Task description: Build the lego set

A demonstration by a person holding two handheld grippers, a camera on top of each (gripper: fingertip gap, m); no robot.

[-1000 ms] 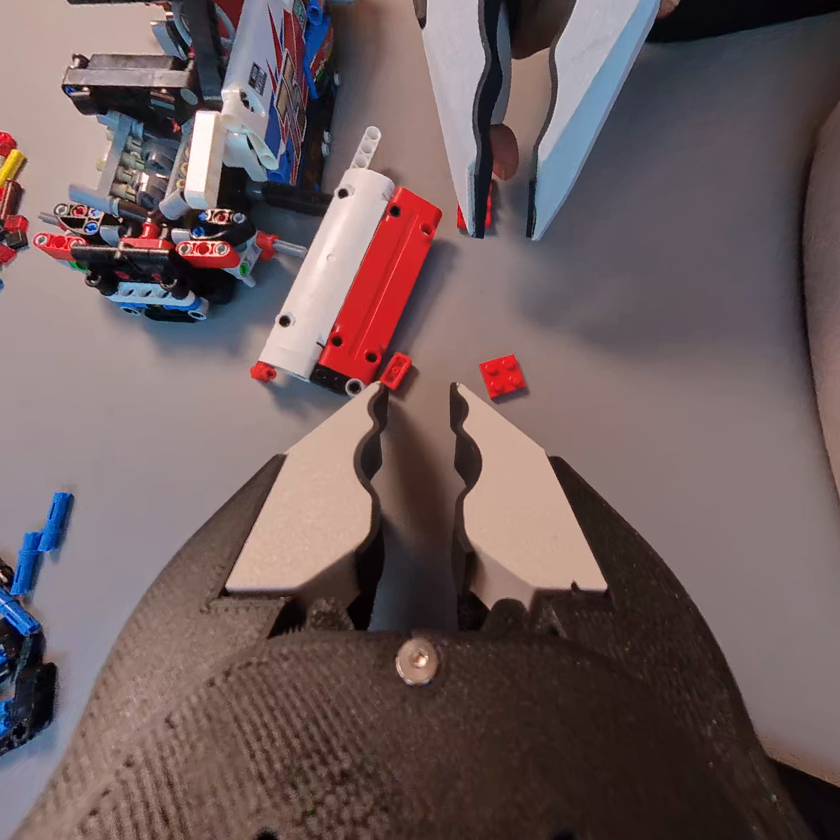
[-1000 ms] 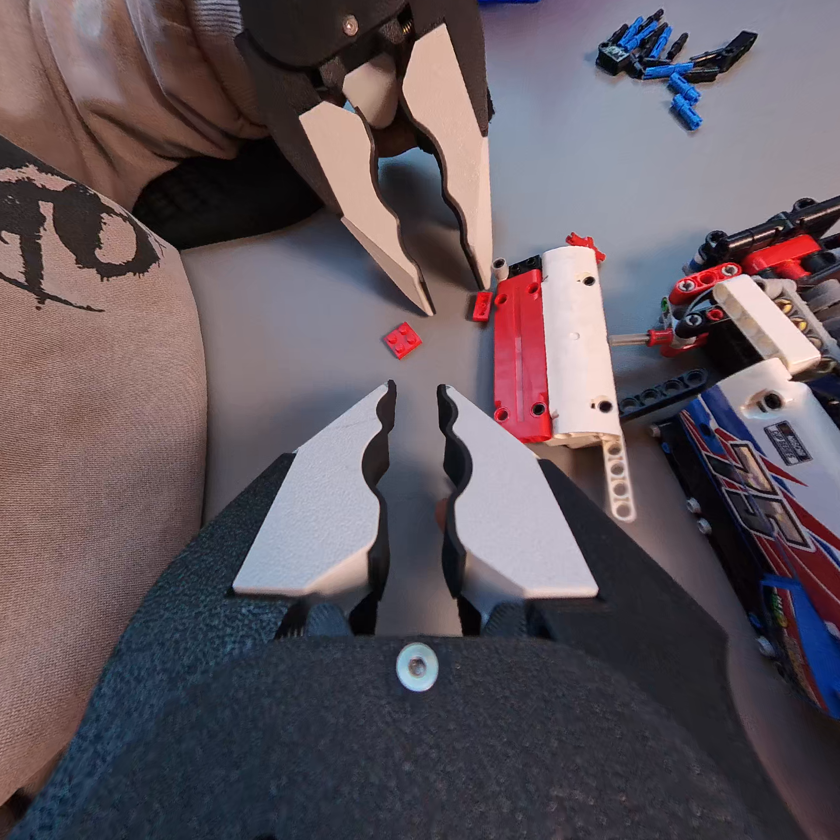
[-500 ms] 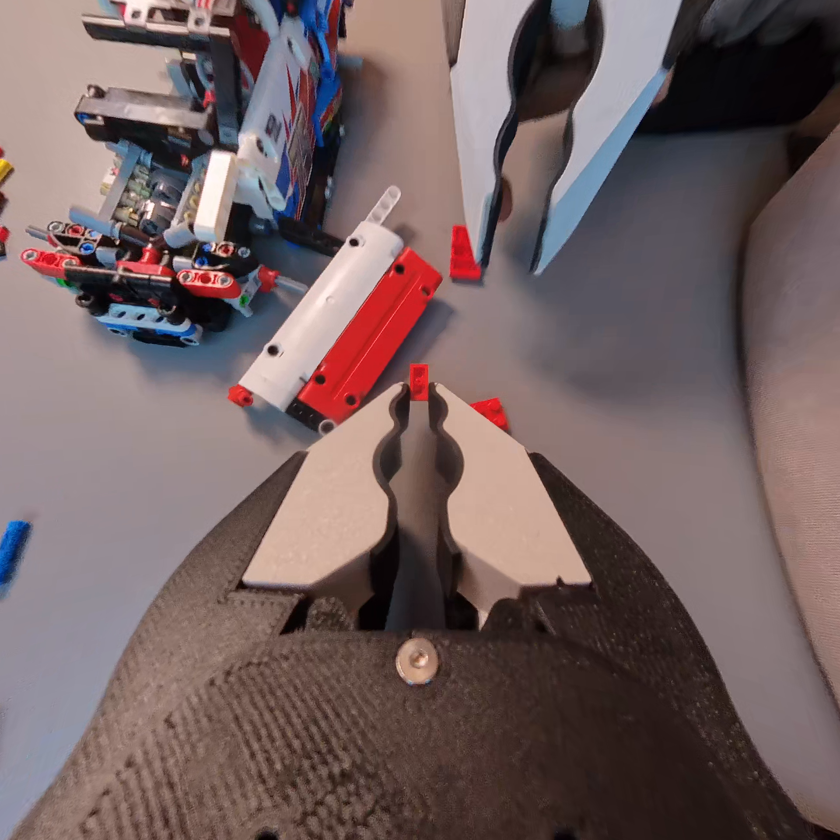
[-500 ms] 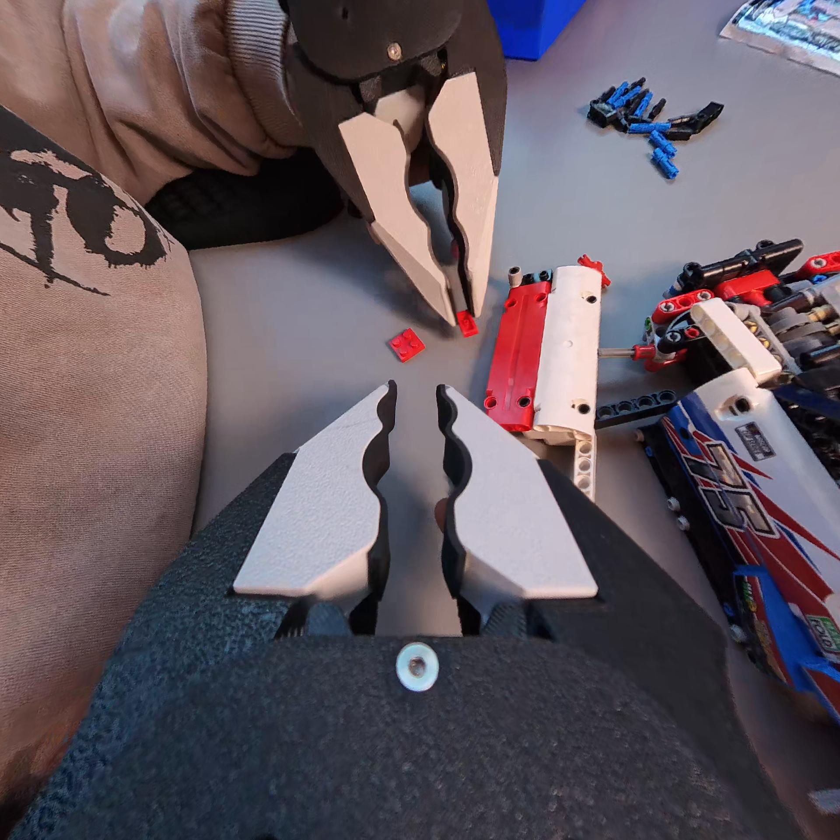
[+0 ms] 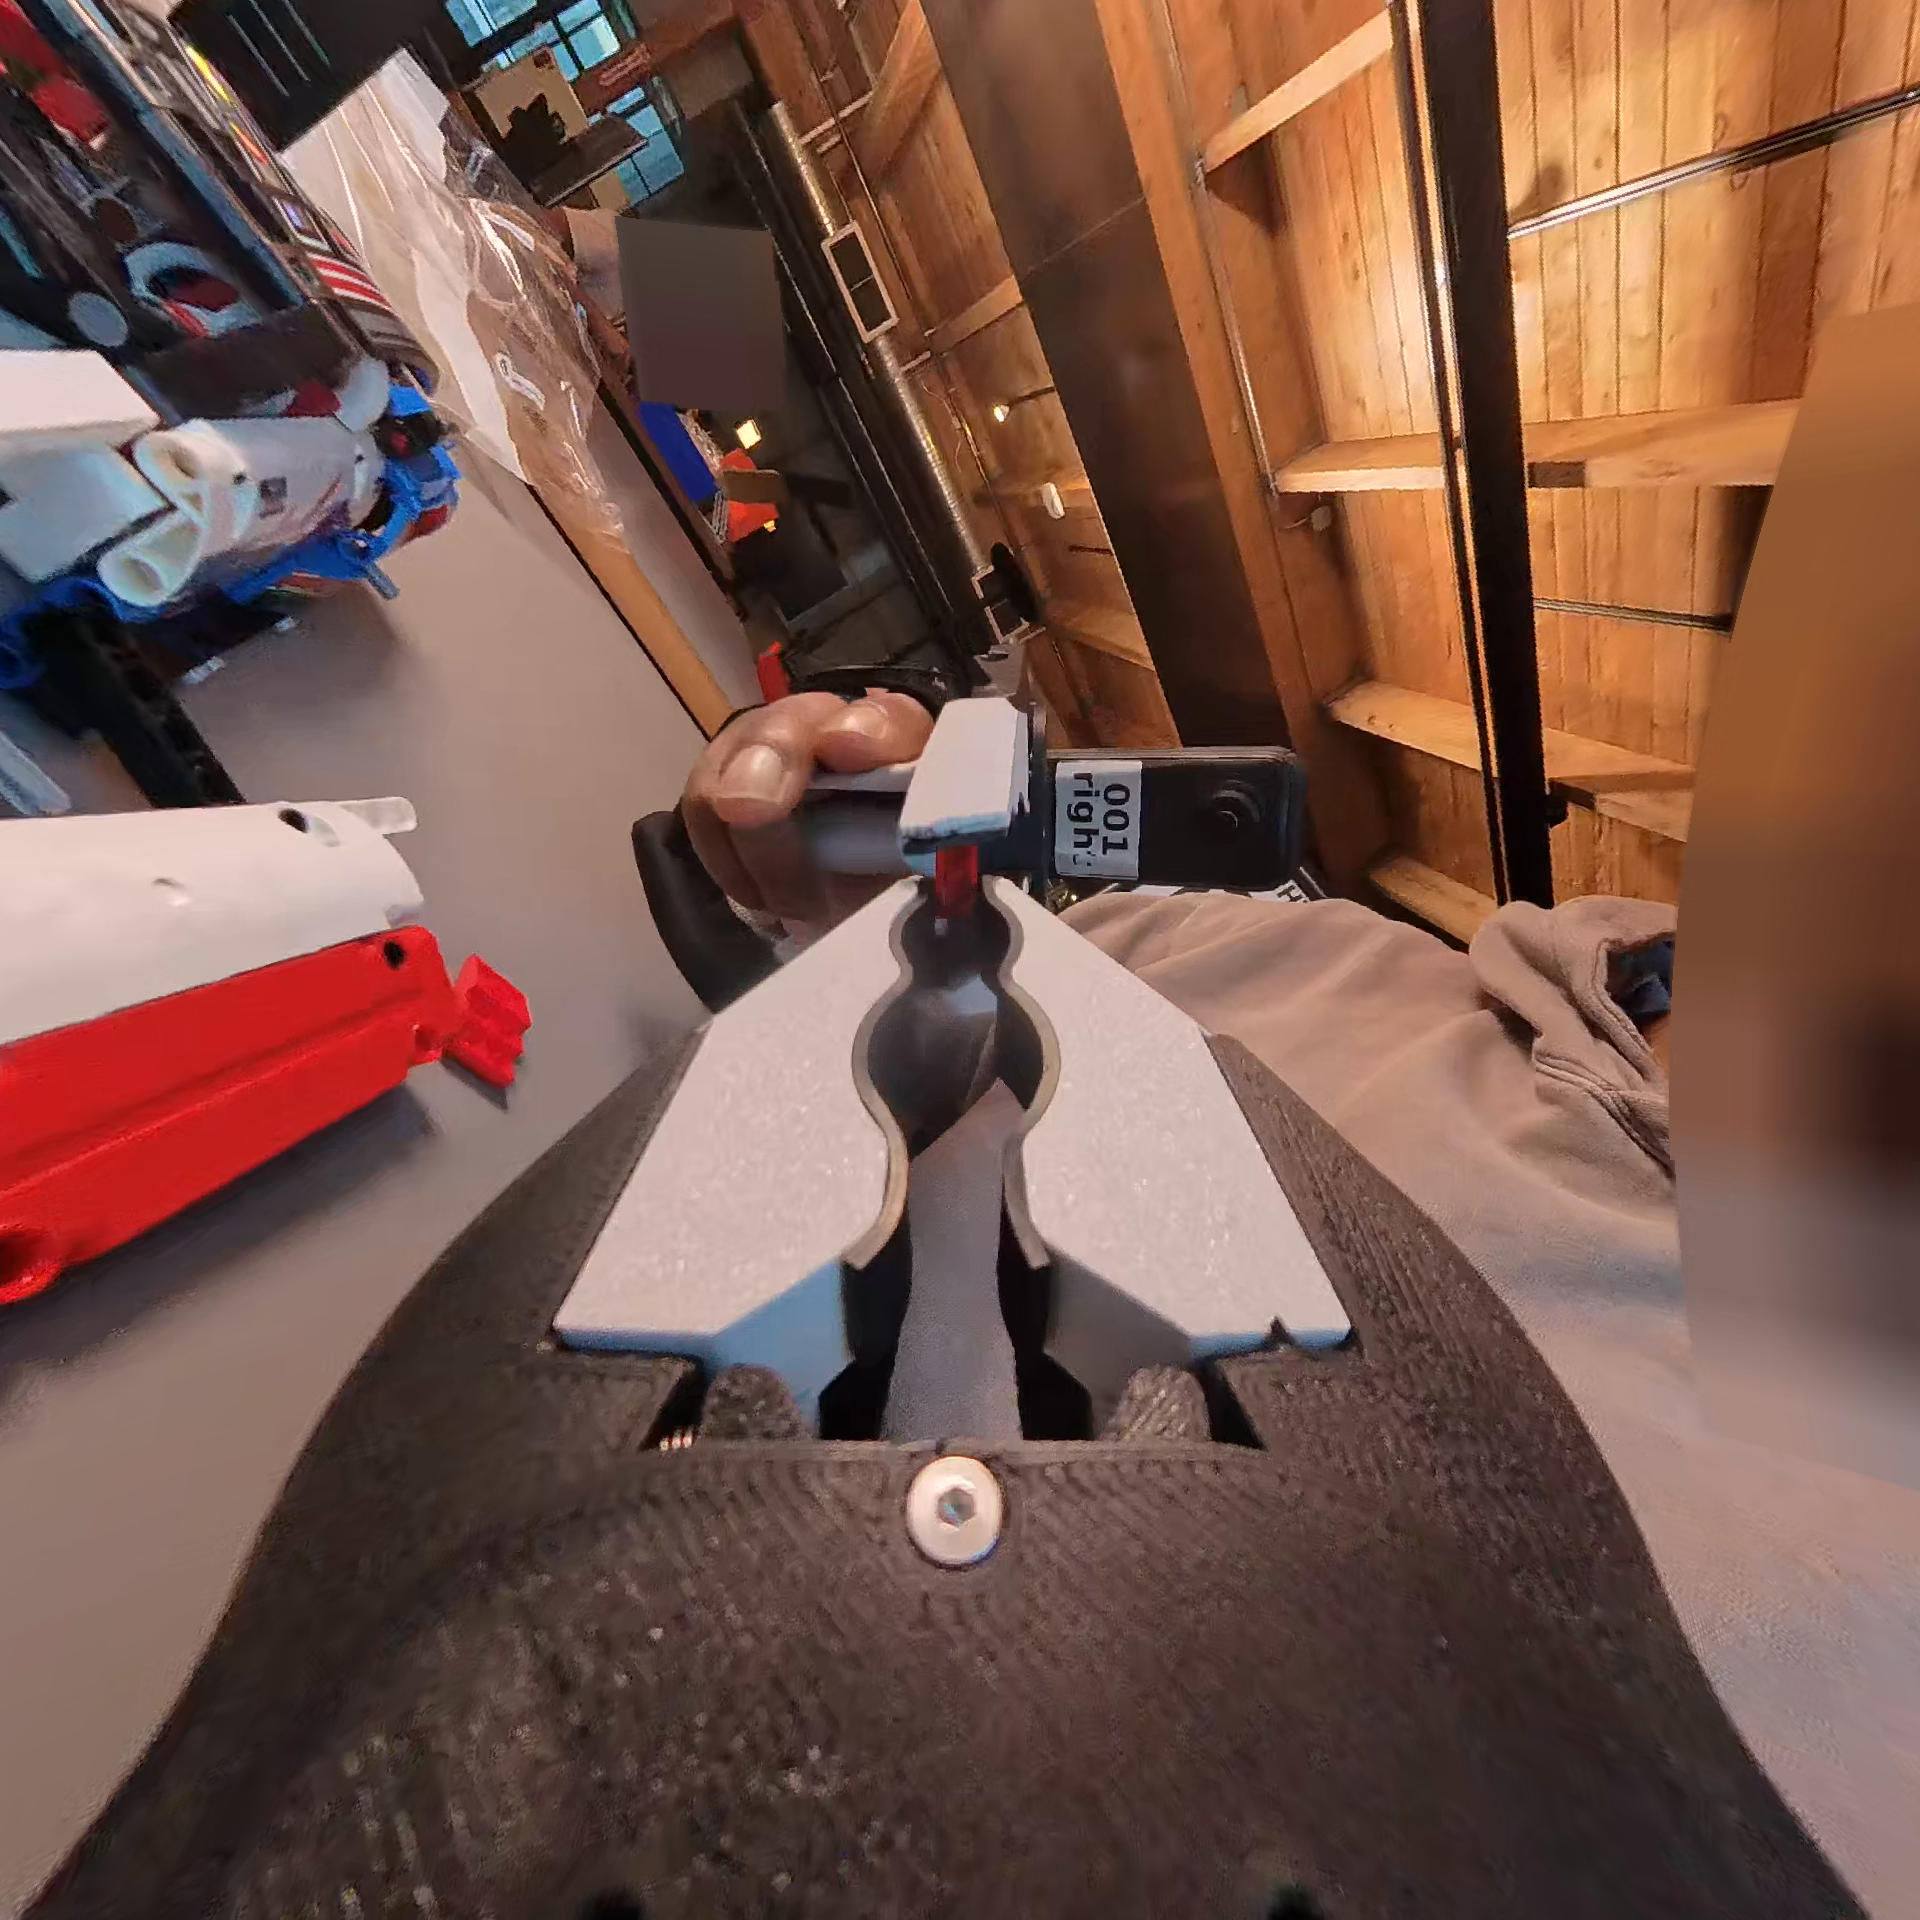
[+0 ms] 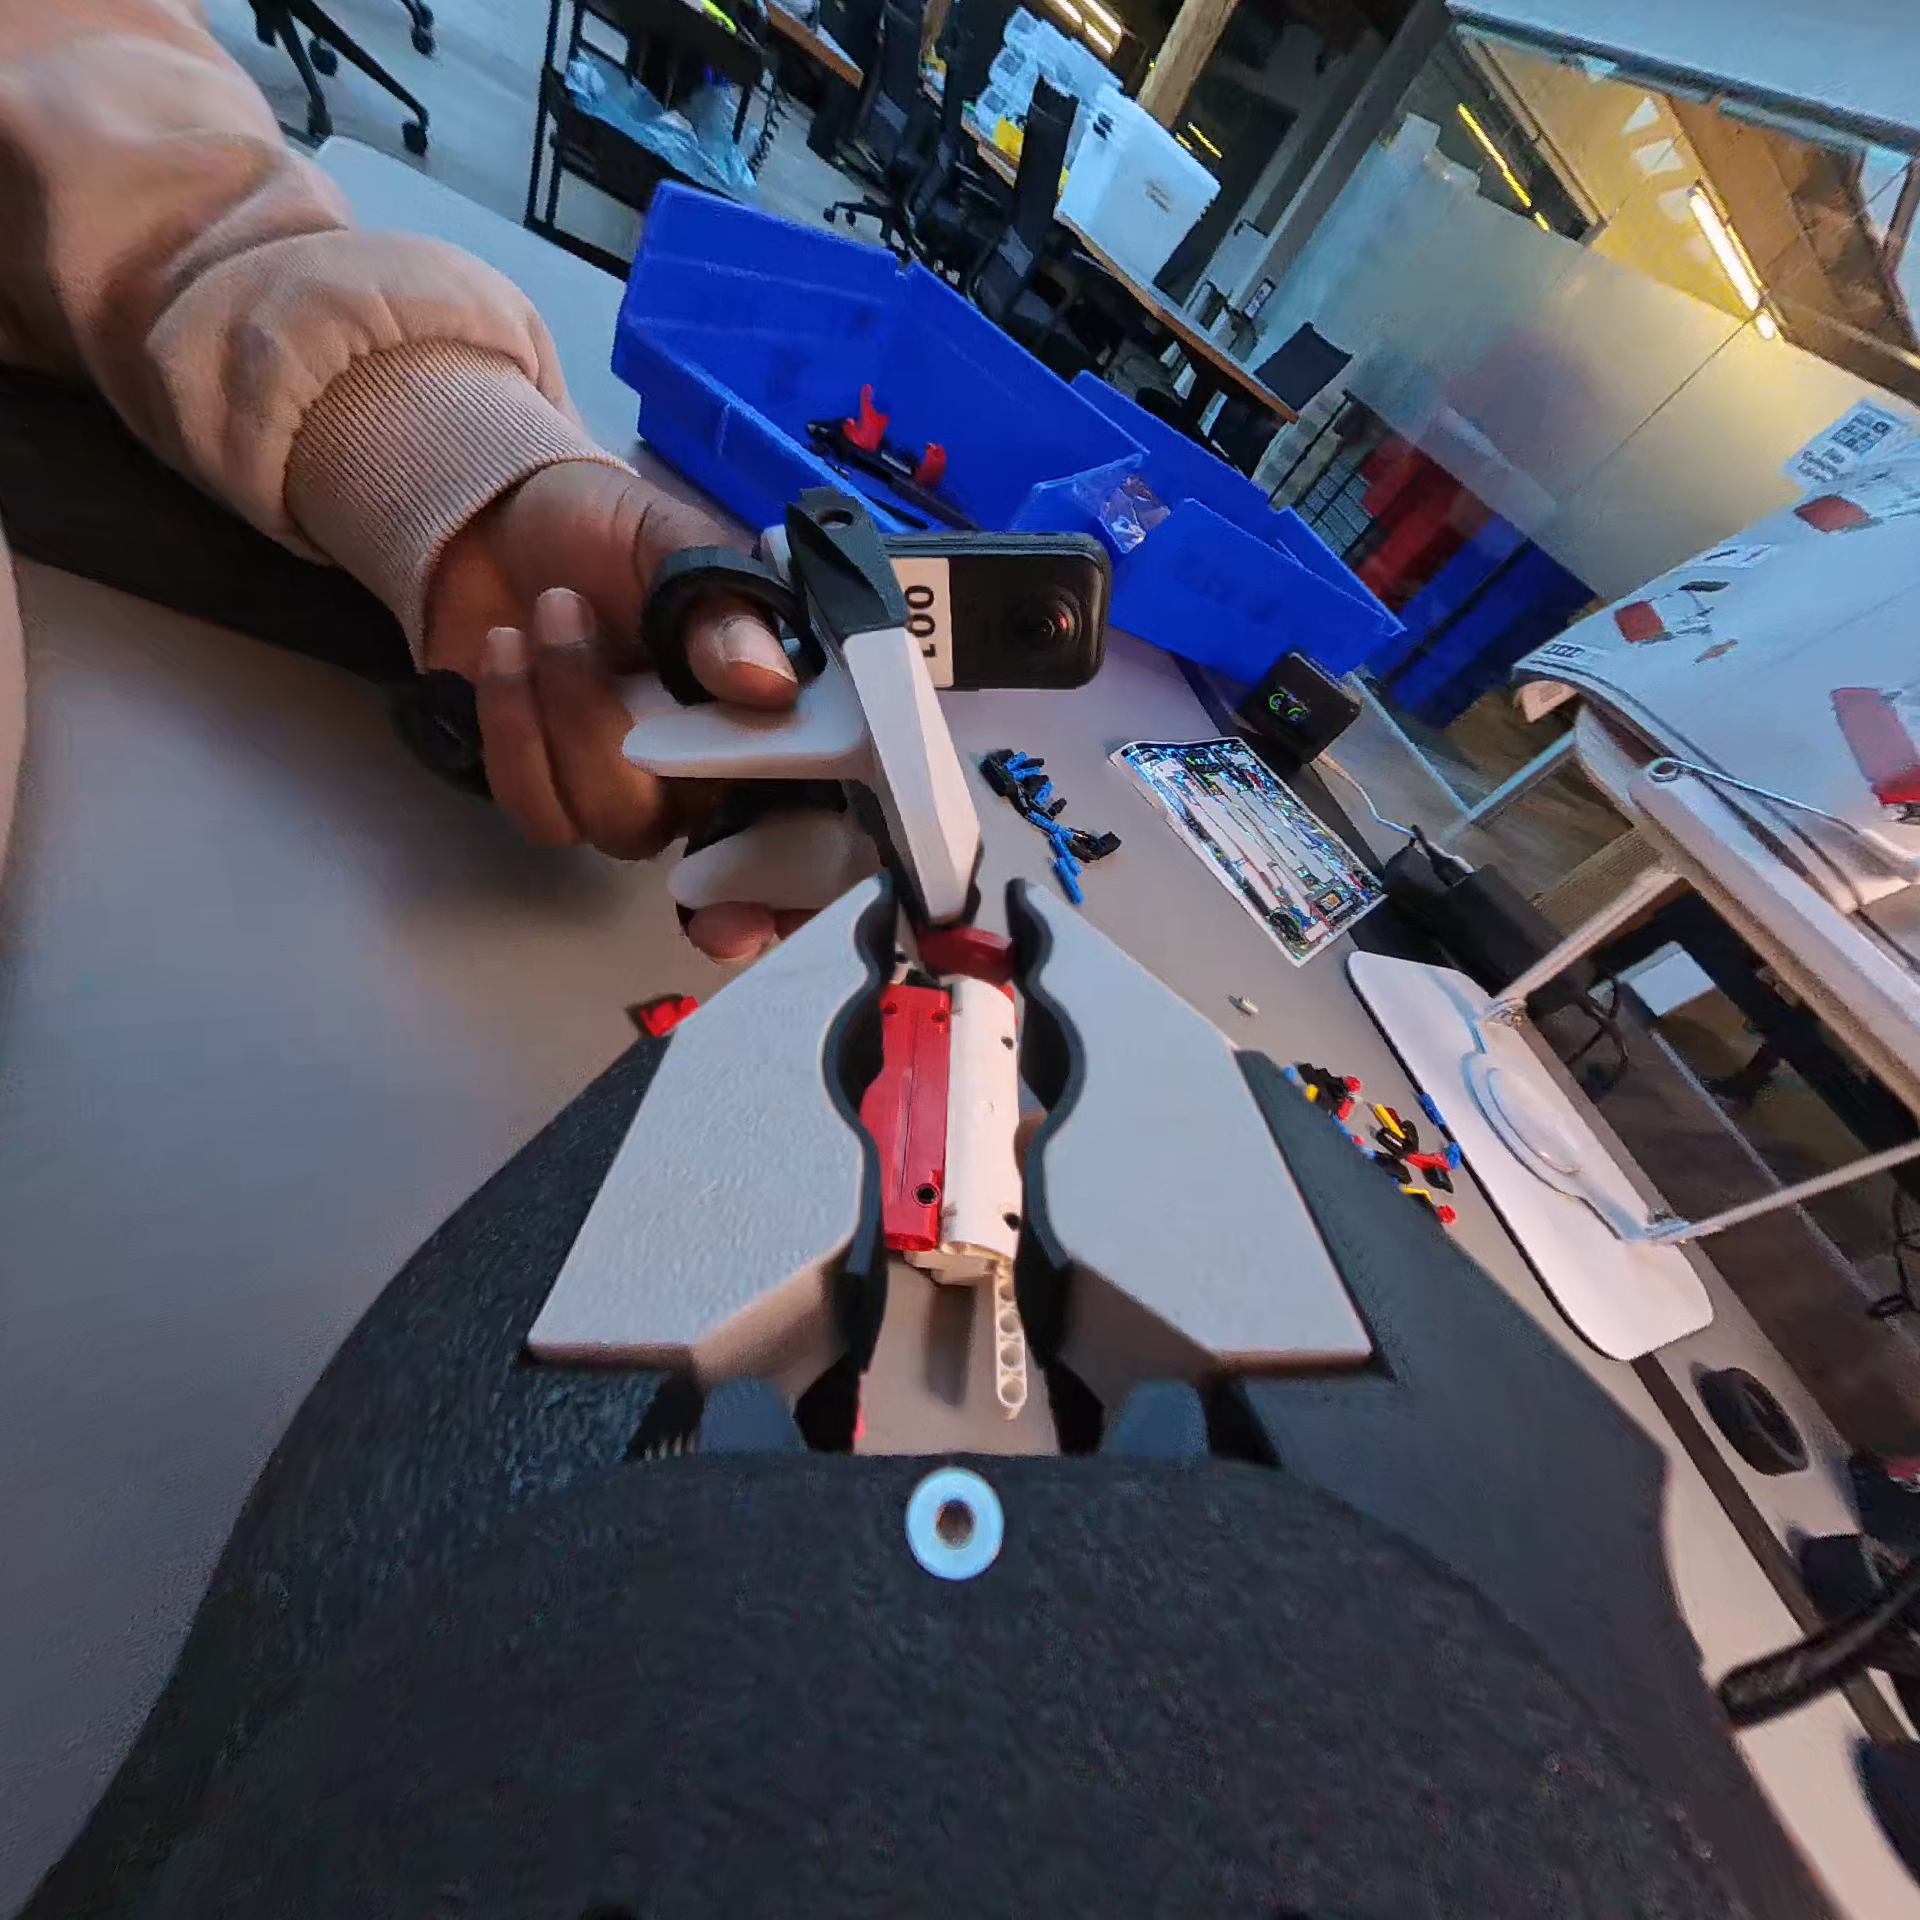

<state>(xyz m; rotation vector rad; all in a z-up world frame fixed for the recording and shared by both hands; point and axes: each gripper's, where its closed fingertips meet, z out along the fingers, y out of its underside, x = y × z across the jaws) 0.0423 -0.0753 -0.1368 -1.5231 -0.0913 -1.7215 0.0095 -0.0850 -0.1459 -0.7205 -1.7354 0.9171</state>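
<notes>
My left gripper (image 5: 954, 891) is shut on a small red plate (image 5: 954, 875) and holds it above the grey table. In the right wrist view the left gripper (image 6: 940, 914) comes down from above with the red plate (image 6: 961, 948) at its tip. My right gripper (image 6: 954, 906) is open, and its jaws stand on either side of that plate. One of its fingers (image 5: 961, 774) shows edge-on just above the plate. The red and white panel (image 5: 187, 997) lies on the table; it also shows between my right fingers (image 6: 940, 1122).
A red piece (image 5: 488, 1013) lies at the panel's end, and another red plate (image 6: 665, 1015) on the table to the left. The partly built car (image 5: 208, 488) stands far left. Blue bins (image 6: 935, 416), loose pins (image 6: 1049, 805), a pile of small parts (image 6: 1382, 1138) and a sticker sheet (image 6: 1247, 842) lie beyond.
My left gripper shut on the small red plate and lifted it off the table. Both grippers rose and tilted to face each other, and the plate now sits at the right gripper's tips.
</notes>
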